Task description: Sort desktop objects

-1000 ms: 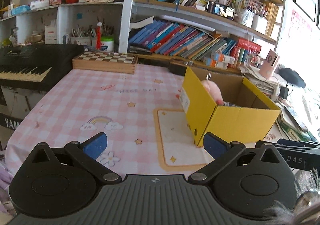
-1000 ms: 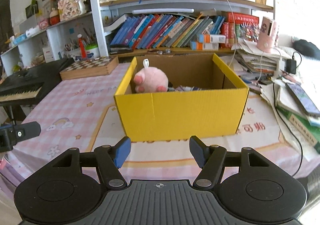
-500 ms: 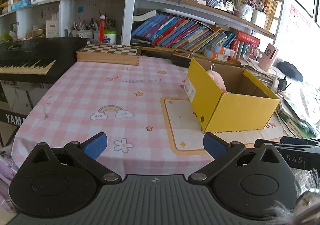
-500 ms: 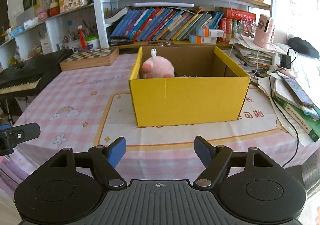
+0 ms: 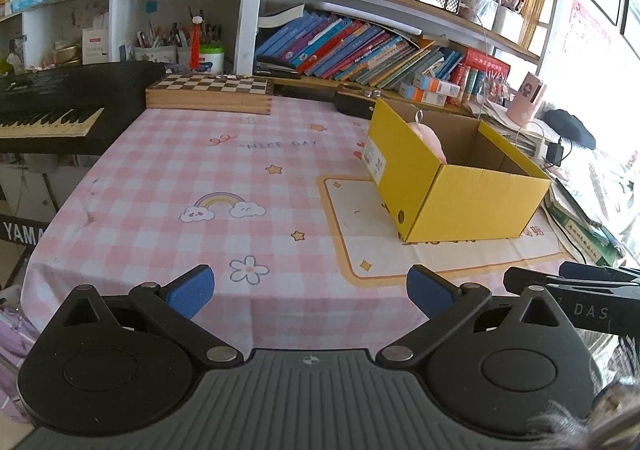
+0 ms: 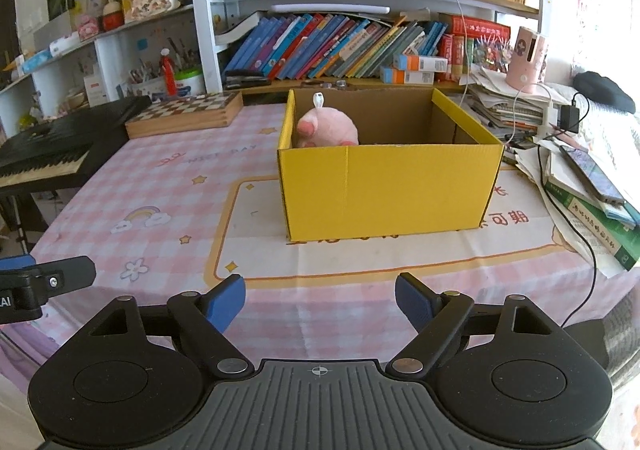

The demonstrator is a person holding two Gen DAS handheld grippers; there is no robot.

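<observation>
Your left gripper (image 5: pixel 310 288): blue-padded fingers spread wide, nothing between them, held at the near edge of the tabletop (image 5: pixel 192 178).
Your right gripper (image 6: pixel 320 302): likewise spread and empty, at the near edge, facing the box head-on.
Yellow cardboard box (image 6: pixel 390 186): open-topped, brown inside, standing upright on the cream mat (image 6: pixel 256 234) with the orange border (a white label sits on its left end wall, seen from the left wrist view).
Pink plush toy (image 6: pixel 328 126): inside the box, against its left wall, rounded and soft, a white loop at its top rising just above the rim. Other contents of the box cannot be made out.
Chessboard case (image 5: pixel 208 92): closed, at the far edge of the tabletop, well apart from the box.
Keyboard (image 5: pixel 52 110): black, beside the tabletop's left side.
</observation>
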